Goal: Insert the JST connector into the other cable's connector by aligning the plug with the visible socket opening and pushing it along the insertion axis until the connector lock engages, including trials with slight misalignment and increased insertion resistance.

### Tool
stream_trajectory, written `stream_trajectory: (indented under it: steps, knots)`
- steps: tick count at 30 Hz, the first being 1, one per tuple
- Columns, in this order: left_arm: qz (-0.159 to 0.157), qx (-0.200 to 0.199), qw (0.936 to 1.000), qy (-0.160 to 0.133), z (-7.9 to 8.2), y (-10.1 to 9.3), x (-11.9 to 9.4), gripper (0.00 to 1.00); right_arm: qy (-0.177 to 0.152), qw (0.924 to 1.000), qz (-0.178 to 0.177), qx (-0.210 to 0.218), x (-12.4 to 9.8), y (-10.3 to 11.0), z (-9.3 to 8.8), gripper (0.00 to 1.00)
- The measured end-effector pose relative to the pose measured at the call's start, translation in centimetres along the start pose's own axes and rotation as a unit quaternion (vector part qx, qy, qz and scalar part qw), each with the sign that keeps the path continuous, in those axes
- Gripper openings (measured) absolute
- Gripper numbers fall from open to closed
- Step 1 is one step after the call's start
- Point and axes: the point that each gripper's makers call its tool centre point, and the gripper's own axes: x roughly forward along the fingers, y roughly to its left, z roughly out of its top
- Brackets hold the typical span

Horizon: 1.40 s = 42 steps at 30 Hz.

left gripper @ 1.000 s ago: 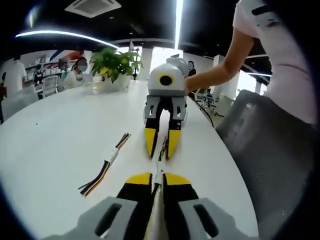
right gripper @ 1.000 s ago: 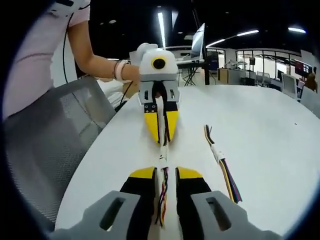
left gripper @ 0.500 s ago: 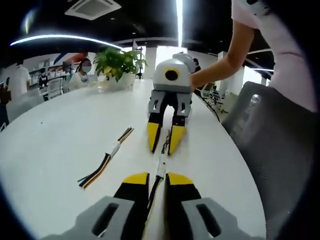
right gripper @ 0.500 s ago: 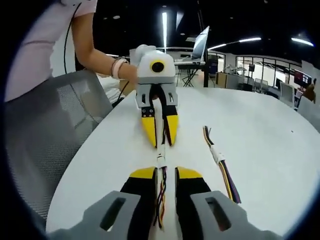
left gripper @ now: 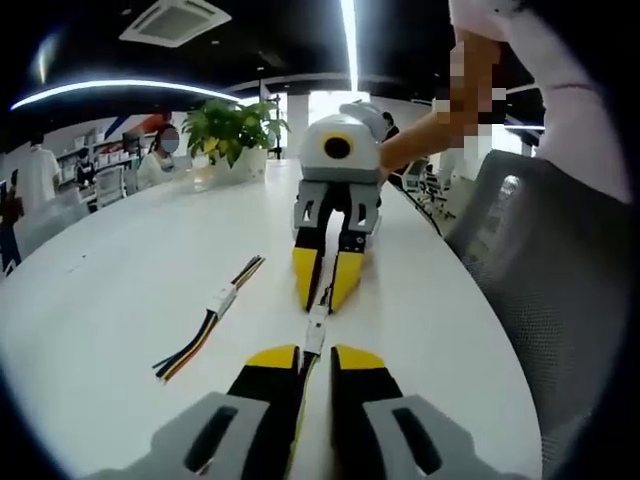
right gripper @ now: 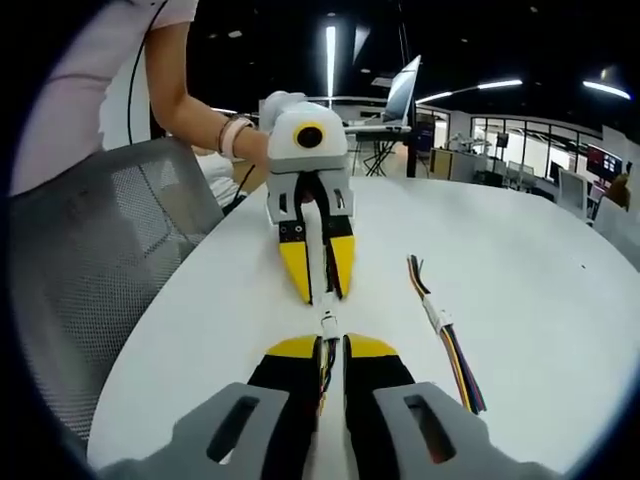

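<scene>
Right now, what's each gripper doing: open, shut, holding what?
Left gripper: shut on its cable, white connector just past the tips.
Right gripper: shut on the other cable.

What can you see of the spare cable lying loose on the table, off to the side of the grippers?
The spare cable is a flat bundle of thin wires, yellow, purple, dark and orange among them, with a small white connector block partway along. It lies flat and nearly straight on the white table, wire ends fanned slightly at both tips. In the left gripper view it lies at left. Nothing touches it but the table; both grippers are apart from it.
</scene>
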Motion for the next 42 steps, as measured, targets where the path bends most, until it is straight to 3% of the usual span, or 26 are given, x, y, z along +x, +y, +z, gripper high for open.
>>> stream_trajectory:
  steps: [13,25,42]
  knots:
    - [0.001,-0.011,0.9999,-0.005,0.1,0.4,0.3,0.01,-0.002,0.9999,0.004,0.013,0.1,0.0,0.1,0.04]
    - [-0.021,-0.004,0.9996,0.017,0.1,0.4,0.4,0.00,0.023,0.9993,0.026,-0.015,0.2,0.1,0.4,0.04]
    - [-0.050,0.013,0.9986,0.011,2.1,0.7,0.4,0.00,0.016,0.9986,0.047,-0.018,-0.6,-0.4,1.9,0.03]
